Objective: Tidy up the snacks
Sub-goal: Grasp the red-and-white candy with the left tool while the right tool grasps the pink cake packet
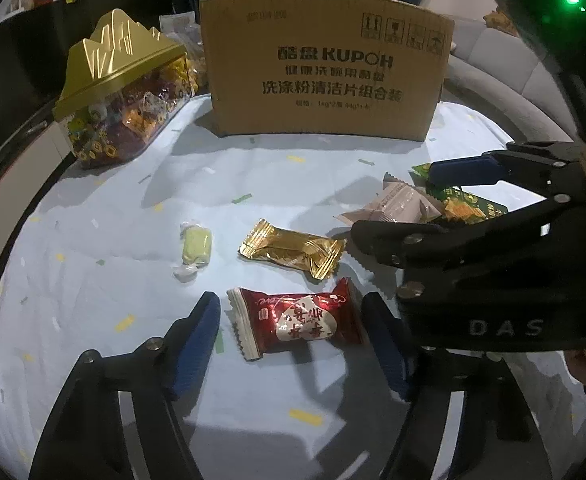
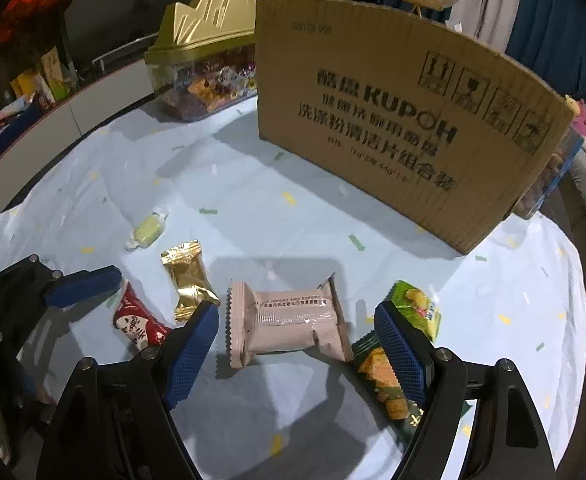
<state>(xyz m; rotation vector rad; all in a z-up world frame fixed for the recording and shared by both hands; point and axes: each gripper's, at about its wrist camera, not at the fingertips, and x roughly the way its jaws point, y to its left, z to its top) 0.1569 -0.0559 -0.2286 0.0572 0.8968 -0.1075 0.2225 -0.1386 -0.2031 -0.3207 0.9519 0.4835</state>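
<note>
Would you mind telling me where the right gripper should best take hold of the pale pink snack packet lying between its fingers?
Grip the pale pink packet across its puffed middle, coming straight down from above. It lies flat on the tablecloth, crimped ends pointing left and right, already between the open right gripper fingers. The flat crimped ends would likely slip; the middle offers bulk to pinch.

both wrist views low, close over tablecloth [image 1: 93, 240], facing cardboard box [image 1: 325, 68]; share snacks, gold-lidded jar [image 2: 205, 76].

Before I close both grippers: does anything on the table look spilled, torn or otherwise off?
Nothing looks spilled or torn. The red snack, gold snack, beige snack, green snack packets and yellow candy lie loose and skewed on the tablecloth, unsorted.
</note>
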